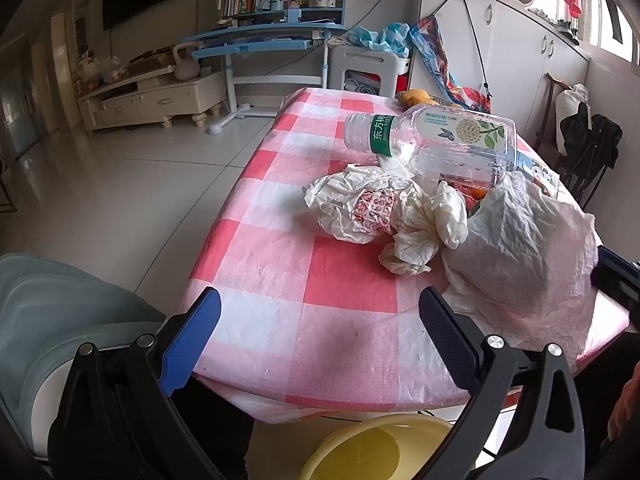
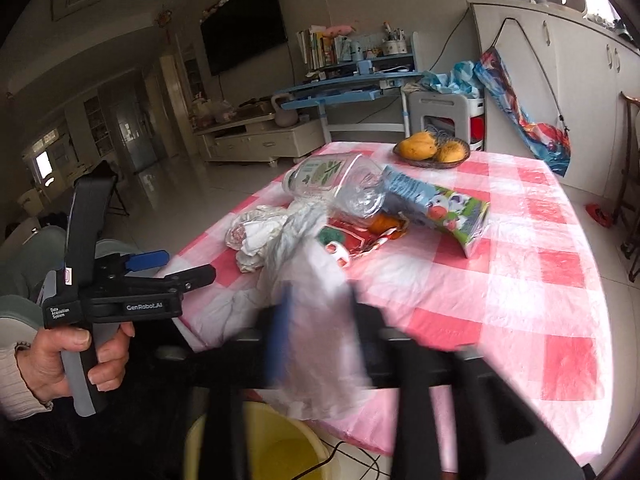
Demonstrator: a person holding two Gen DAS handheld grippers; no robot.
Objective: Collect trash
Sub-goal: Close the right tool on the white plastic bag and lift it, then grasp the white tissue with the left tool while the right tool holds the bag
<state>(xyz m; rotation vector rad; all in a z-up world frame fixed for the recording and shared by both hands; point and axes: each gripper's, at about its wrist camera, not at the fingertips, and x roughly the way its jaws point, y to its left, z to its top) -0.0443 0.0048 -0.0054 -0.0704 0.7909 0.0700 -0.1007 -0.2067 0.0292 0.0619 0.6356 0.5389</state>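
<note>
A pile of trash lies on the pink checked table [image 1: 280, 264]: crumpled white paper wrappers [image 1: 376, 208], an empty clear plastic bottle [image 1: 432, 136] on its side, a milk carton [image 2: 440, 204] and a red wrapper [image 2: 360, 240]. My right gripper [image 2: 316, 316] is shut on a thin white plastic bag [image 2: 316, 320] at the table's near edge; the bag also shows in the left wrist view [image 1: 520, 248]. My left gripper [image 1: 316, 320] is open and empty over the near table edge, left of the bag. A yellow bin [image 1: 376, 452] stands on the floor below.
A bowl of mangoes [image 2: 432, 152] stands at the table's far edge. A grey chair [image 1: 48, 320] is at the left. A blue desk [image 1: 264, 40], a TV cabinet [image 1: 156, 100] and white cupboards [image 1: 500, 48] are behind.
</note>
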